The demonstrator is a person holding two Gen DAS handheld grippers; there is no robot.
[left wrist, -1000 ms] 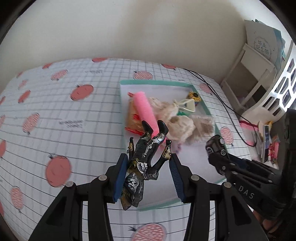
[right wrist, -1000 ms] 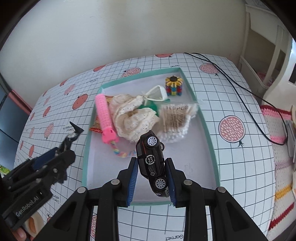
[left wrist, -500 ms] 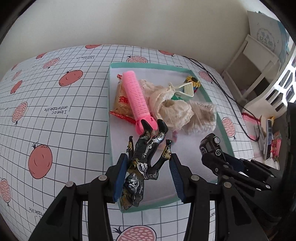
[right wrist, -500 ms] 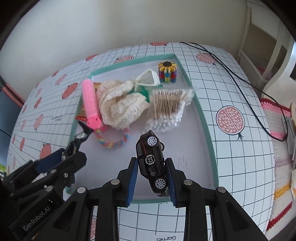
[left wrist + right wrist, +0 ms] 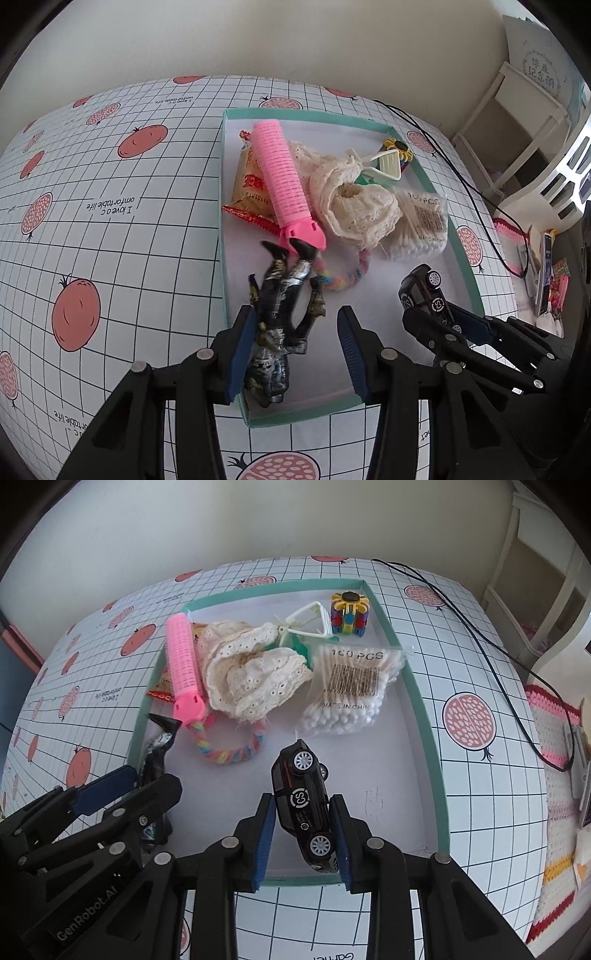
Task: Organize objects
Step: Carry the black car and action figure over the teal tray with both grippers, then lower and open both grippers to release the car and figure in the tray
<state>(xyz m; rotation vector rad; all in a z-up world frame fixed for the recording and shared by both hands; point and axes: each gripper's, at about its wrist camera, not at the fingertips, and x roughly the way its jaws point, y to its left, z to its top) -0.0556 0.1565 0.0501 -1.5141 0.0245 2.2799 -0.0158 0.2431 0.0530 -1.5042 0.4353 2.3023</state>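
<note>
The left camera shows the whole black action figure [image 5: 280,325] lying in the green-edged tray [image 5: 458,236], with the left gripper [image 5: 295,354] spread wide around it. The right camera sees only part of the figure, but it clearly shows the right gripper [image 5: 303,834] squeezing one black toy car [image 5: 304,805] above the tray. One pink hair roller [image 5: 183,664] and one cotton swab bag [image 5: 351,686] lie inside. The tablecloth [image 5: 480,635] has red fruit pictures, and a plain wall stands behind.

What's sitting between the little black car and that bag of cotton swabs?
Nothing: in the right wrist view, only bare white tray floor separates the toy car, held in the right gripper, from the cotton swab bag.
</note>
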